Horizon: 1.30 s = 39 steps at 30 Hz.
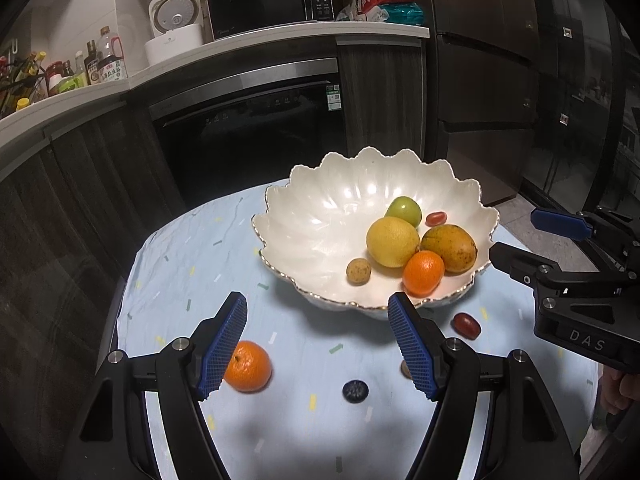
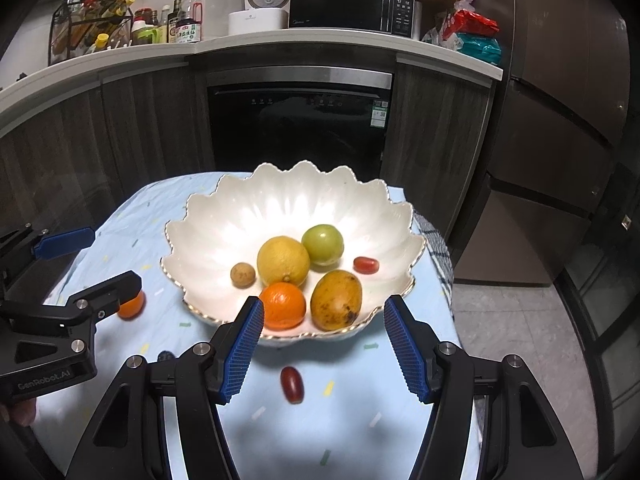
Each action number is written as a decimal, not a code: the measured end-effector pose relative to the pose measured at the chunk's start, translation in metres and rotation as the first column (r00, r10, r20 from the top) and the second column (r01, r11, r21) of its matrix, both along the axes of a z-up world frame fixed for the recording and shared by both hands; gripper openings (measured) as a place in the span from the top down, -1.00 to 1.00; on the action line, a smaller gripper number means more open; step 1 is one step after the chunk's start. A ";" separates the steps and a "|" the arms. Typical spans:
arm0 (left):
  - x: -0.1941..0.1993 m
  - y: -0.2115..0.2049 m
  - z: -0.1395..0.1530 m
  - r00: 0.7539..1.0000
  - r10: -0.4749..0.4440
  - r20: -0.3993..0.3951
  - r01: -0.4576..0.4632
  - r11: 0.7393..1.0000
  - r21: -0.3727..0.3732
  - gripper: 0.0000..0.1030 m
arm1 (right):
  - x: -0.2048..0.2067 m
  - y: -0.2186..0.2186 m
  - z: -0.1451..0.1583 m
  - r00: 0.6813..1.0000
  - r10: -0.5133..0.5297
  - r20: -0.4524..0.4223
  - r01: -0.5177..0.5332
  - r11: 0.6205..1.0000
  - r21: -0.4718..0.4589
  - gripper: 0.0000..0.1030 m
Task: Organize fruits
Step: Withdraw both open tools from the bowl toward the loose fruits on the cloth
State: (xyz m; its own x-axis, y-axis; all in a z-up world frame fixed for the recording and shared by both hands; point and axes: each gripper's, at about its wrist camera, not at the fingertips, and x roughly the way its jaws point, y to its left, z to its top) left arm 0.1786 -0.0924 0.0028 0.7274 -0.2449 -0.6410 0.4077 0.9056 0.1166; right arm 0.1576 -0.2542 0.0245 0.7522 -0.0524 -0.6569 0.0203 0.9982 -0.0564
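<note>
Both grippers, left (image 1: pixel 318 346) and right (image 2: pixel 324 346), have jaws apart, empty; your pinch may roll the loose tangerine (image 1: pixel 248 366) off the counter (image 1: pixel 180 280).

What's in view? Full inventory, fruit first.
bowl: 1, white scalloped, on table
lemon: 1, yellow, in bowl
green fruit: 1, in bowl
mango: 1, yellow-brown, in bowl
orange in bowl: 1
small brown fruit: 1, in bowl
tomato in bowl: 1, red
orange on cloth: 1
tomato on cloth: 1, red
blueberry: 1, dark, on cloth
tablecloth: 1, light blue
microwave: 1, black, counter
left tool: open
right tool: open
</note>
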 end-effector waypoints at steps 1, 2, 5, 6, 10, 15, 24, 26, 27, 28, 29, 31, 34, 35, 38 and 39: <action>-0.001 0.000 0.000 1.000 0.000 0.001 0.000 1.000 0.001 -0.41 | -0.001 0.001 -0.001 1.000 0.001 -0.002 -0.001 1.000 0.001 -0.23; -0.001 0.001 0.000 1.000 0.000 0.003 0.000 1.000 0.003 -0.41 | -0.002 0.001 -0.002 1.000 0.001 -0.004 -0.001 1.000 0.002 -0.23; -0.004 0.003 -0.002 1.000 0.005 0.005 -0.005 1.000 0.004 -0.41 | -0.004 0.004 -0.004 1.000 0.007 -0.011 -0.007 1.000 0.005 -0.23; -0.006 0.004 -0.003 1.000 0.006 0.006 -0.006 1.000 0.003 -0.41 | -0.005 0.005 -0.006 1.000 0.009 -0.012 -0.009 1.000 0.007 -0.23; -0.010 0.006 -0.006 1.000 0.003 0.010 -0.003 1.000 0.004 -0.41 | -0.006 0.008 -0.009 1.000 0.016 -0.018 -0.015 1.000 0.014 -0.23; -0.013 0.006 -0.015 1.000 -0.010 0.007 0.010 1.000 0.014 -0.41 | -0.008 0.011 -0.017 0.999 0.021 -0.034 -0.020 1.000 0.012 -0.23; -0.013 0.005 -0.033 0.999 -0.023 -0.030 0.024 1.000 0.016 -0.41 | -0.009 0.010 -0.036 0.997 0.016 -0.074 -0.014 1.000 0.026 -0.23; -0.013 0.004 -0.036 0.999 -0.027 -0.037 0.028 0.999 0.017 -0.41 | -0.009 0.010 -0.039 0.997 0.014 -0.080 -0.011 1.000 0.028 -0.23; -0.013 0.004 -0.037 0.999 -0.029 -0.040 0.029 0.999 0.017 -0.41 | -0.009 0.009 -0.041 0.996 0.013 -0.084 -0.011 1.000 0.030 -0.23; -0.013 0.003 -0.038 0.999 -0.029 -0.041 0.030 0.999 0.017 -0.41 | -0.009 0.009 -0.042 0.996 0.012 -0.087 -0.010 1.000 0.030 -0.23; -0.013 0.003 -0.040 0.999 -0.031 -0.043 0.032 0.999 0.017 -0.41 | -0.009 0.009 -0.043 0.996 0.011 -0.088 -0.009 1.000 0.030 -0.23; -0.013 0.003 -0.042 0.999 -0.031 -0.045 0.032 0.999 0.016 -0.41 | -0.009 0.009 -0.046 0.996 0.011 -0.093 -0.008 0.999 0.031 -0.23; -0.012 0.004 -0.046 0.998 -0.031 -0.047 0.032 0.999 0.013 -0.41 | -0.009 0.009 -0.050 0.995 0.011 -0.098 -0.009 1.000 0.030 -0.23; -0.012 0.004 -0.047 0.998 -0.032 -0.048 0.033 0.999 0.009 -0.41 | -0.008 0.009 -0.051 0.995 0.012 -0.100 -0.009 1.000 0.030 -0.23; -0.012 0.005 -0.051 0.998 -0.039 -0.059 0.039 0.999 -0.004 -0.40 | -0.008 0.009 -0.054 0.995 0.012 -0.100 -0.009 1.000 0.029 -0.23; -0.011 0.004 -0.053 0.997 -0.040 -0.062 0.040 0.999 -0.005 -0.40 | -0.008 0.009 -0.054 0.995 0.011 -0.100 -0.009 1.000 0.028 -0.23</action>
